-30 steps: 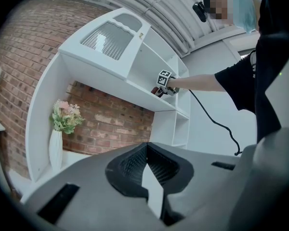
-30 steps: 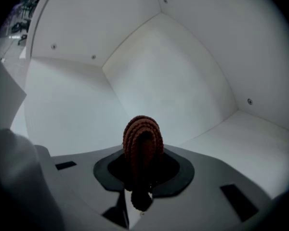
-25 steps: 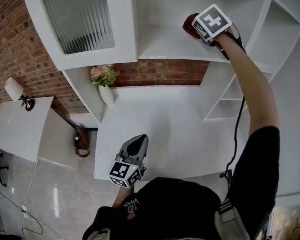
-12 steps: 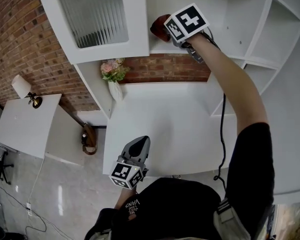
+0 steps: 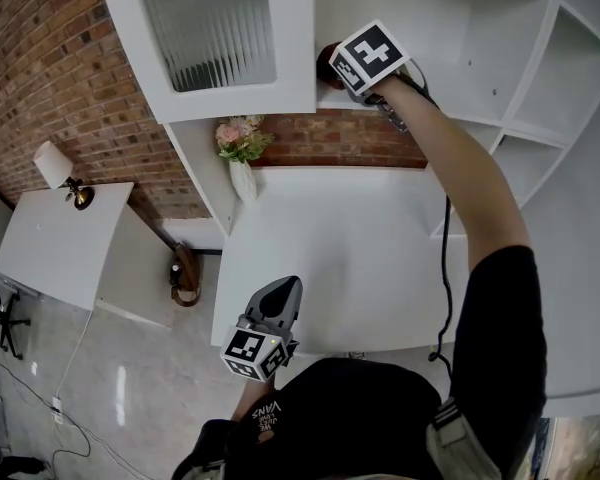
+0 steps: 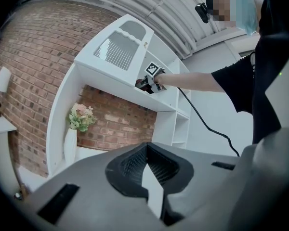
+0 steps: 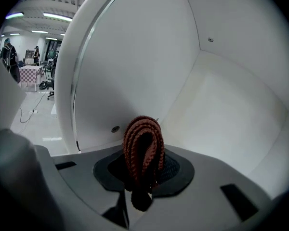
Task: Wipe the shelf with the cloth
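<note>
In the head view my right gripper [image 5: 352, 68] reaches up into the white shelf [image 5: 430, 113], shut on a folded reddish-brown cloth [image 5: 328, 63]. The cloth sits at the shelf's left end, beside the cabinet's side wall. In the right gripper view the cloth [image 7: 143, 146] stands as a loop between the shut jaws of the right gripper [image 7: 143, 170], close to the white corner of the compartment. My left gripper [image 5: 282, 290] hangs low near my body over the desk's front edge, shut and holding nothing. The left gripper view shows that left gripper [image 6: 147, 170] and, far off, the cloth [image 6: 140, 83].
A ribbed-glass cabinet door [image 5: 215, 28] borders the shelf on the left. A white vase of flowers [image 5: 242, 163] stands at the back left of the white desk top [image 5: 330, 258]. Open cubbies [image 5: 555, 58] lie to the right. A cable [image 5: 445, 268] trails from the right gripper.
My right gripper has slid the cloth leftward along the shelf, from its middle to the end by the cabinet. The left gripper has stayed put.
</note>
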{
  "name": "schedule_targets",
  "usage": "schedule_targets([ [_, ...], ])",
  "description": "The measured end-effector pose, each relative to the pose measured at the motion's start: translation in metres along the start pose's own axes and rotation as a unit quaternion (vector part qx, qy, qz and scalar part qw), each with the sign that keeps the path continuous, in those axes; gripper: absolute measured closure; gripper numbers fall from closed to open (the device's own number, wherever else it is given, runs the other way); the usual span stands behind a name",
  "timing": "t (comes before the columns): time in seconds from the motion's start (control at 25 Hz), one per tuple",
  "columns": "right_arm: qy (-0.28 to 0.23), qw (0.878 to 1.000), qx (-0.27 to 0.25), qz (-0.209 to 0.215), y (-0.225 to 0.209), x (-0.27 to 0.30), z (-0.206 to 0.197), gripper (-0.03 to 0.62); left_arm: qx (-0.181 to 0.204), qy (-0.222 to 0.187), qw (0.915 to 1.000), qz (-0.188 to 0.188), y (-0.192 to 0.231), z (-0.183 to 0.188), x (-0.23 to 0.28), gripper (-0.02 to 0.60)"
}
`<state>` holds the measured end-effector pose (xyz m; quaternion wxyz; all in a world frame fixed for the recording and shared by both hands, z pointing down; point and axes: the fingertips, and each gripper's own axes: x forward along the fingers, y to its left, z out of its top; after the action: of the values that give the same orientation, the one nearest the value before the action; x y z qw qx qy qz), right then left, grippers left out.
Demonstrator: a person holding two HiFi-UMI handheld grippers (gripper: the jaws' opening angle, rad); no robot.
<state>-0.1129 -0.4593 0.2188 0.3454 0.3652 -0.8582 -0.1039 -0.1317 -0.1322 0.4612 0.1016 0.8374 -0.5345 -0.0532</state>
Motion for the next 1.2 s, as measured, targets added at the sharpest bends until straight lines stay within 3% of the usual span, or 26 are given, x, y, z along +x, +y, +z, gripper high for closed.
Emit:
schedule_targets([
  [0.28, 0.029, 0.999, -0.009, -0.036, -0.04, -0.015, -0.038, 0.505, 0.001, 0.007, 0.9996, -0.028, -0.011, -0.006, 0.022, 0.574],
  [0.56, 0.111, 0.987, -0.034, -0.11, -0.107, -0.05, -0.103, 0.505, 0.003, 0.014, 0.9975, -0.069, -0.029, -0.01, 0.051, 0.574],
  [0.76, 0.203, 0.959, -0.085, -0.177, -0.154, -0.082, -0.15, 0.505, 0.003, 0.016, 0.9955, -0.093, -0.042, -0.012, 0.069, 0.574],
  [0.96, 0.258, 0.937, -0.124, -0.203, -0.178, -0.097, -0.177, 0.506, 0.0, 0.021, 0.9938, -0.109, -0.052, -0.015, 0.081, 0.574],
  [1.2, 0.321, 0.9, -0.176, -0.237, -0.191, -0.108, -0.19, 0.507, -0.001, 0.019, 0.9924, -0.122, -0.058, -0.016, 0.09, 0.574],
])
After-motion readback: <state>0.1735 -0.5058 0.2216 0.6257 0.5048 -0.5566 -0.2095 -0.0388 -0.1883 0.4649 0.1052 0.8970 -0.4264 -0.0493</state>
